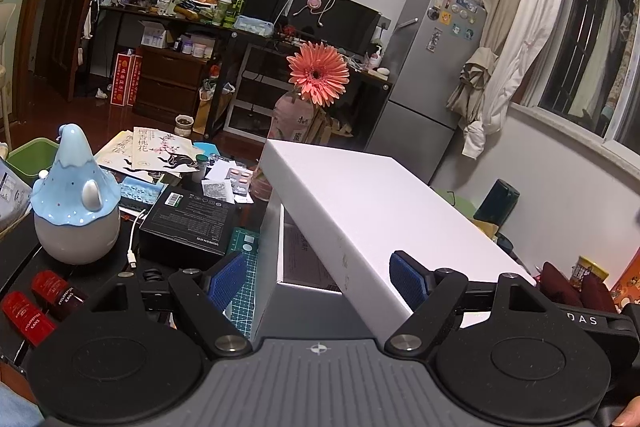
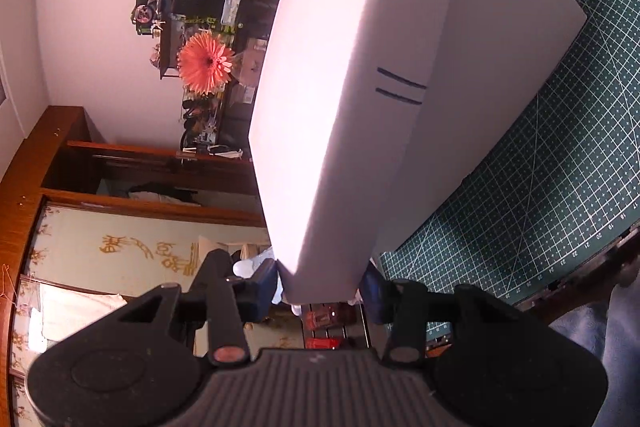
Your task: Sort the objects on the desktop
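- Grip, right gripper (image 2: 320,289): jaws are drawn in on the near end of the white lid (image 2: 340,87). A pad presses each face, so the lid is carried by this claw alone. It is taken by the end, probably so the far edge can swing freely.
- Left gripper (image 1: 318,279): jaws stand about half open, holding nothing. They straddle the near end of the white box base (image 1: 272,247). The pad (image 1: 228,277) at 9 o'clock shows mat between itself and the box wall. Judged purpose: a guard to steady the base while the lid is worked.
- Lid position: tilted over the base, raised at 9 o'clock and lying across the 3 o'clock wall. The interior is part exposed, so the lid is not seated.
- Base rests flat on the green cutting mat (image 2: 560,167).
- At 9 o'clock of the base: red tubes (image 1: 40,303), a blue-capped ceramic figure (image 1: 76,203) and a black carton (image 1: 188,223), all unsorted.
- At 12 o'clock, beyond the box: an orange flower (image 1: 318,73), clear of the work.
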### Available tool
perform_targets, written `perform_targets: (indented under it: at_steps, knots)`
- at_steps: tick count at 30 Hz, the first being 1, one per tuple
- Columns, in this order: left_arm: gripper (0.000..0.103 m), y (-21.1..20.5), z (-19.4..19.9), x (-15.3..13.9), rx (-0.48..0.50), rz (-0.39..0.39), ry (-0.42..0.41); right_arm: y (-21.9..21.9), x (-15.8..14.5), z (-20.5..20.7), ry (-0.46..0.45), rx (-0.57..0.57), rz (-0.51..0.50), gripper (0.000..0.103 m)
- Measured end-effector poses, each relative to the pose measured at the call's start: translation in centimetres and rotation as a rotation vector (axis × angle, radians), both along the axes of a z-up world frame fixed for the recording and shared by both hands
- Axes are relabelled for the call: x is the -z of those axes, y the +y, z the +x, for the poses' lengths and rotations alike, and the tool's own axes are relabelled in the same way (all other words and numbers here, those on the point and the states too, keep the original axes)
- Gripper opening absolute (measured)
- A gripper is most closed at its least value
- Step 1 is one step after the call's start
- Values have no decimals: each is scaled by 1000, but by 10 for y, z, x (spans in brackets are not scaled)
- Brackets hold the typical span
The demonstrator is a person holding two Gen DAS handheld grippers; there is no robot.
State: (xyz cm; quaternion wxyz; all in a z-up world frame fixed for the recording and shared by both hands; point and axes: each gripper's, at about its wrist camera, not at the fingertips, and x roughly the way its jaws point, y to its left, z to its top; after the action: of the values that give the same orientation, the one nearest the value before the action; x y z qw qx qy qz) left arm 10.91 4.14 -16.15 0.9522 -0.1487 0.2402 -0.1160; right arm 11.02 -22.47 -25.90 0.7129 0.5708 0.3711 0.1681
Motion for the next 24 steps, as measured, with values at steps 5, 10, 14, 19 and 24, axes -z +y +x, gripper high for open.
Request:
perform_targets:
  at_steps: [5,10,14,19,24]
  knots:
    - [78,4,3,0,-1,-30,8,-8,-1,-5,10,2,0,43]
    - [78,12,18,-2,-10,-80,25,-12,-3,-6,16,13,-8,44]
    - [78,17,38,-6,-5,-102,39,-14,-2,-11,21,13,-16,44]
    - [76,37,66,-5,-59,-168,77,-16,-3,-14,24,20,-23,44]
    - [75,55,95,2,-75,-231,116,-17,-5,-16,24,24,-33,44]
